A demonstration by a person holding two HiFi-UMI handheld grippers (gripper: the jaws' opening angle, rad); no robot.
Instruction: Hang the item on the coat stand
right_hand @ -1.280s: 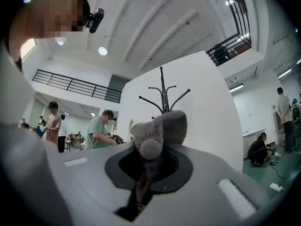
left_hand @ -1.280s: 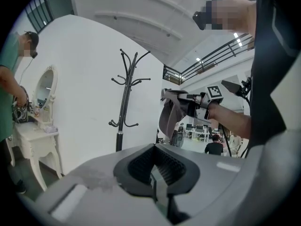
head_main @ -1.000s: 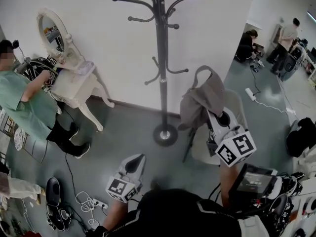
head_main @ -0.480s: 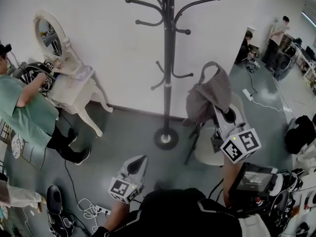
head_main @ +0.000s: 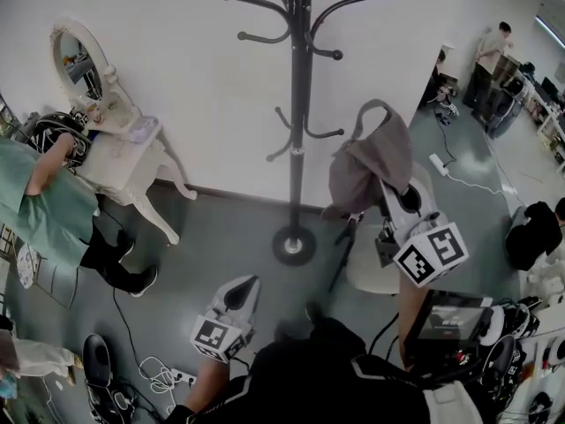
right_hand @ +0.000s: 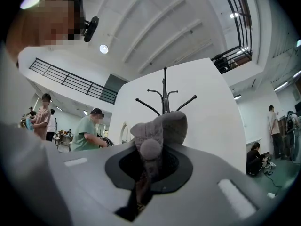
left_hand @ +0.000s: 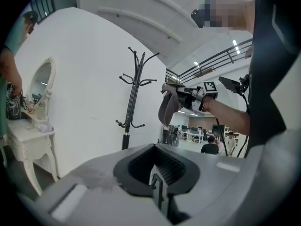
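The black coat stand (head_main: 296,104) rises against the white wall, its round base (head_main: 294,246) on the grey floor. A grey fabric item (head_main: 371,162) with a loop strap on top hangs just right of the stand, level with the lower hooks and apart from them. My right gripper (head_main: 399,208) is shut on its lower part; in the right gripper view the grey item (right_hand: 157,128) fills the jaws, with the stand (right_hand: 164,95) behind. My left gripper (head_main: 242,290) stays low, shut and empty. From the left gripper view, the stand (left_hand: 134,102) and the held item (left_hand: 168,105) are ahead.
A white dressing table (head_main: 132,153) with an oval mirror stands at the left, a person in a green shirt (head_main: 44,206) beside it. A white chair (head_main: 375,268) sits below the item. Cables and a power strip (head_main: 163,376) lie on the floor. People work at the far right (head_main: 490,60).
My right gripper has lifted the grey item a little higher beside the stand. The left gripper has hardly moved.
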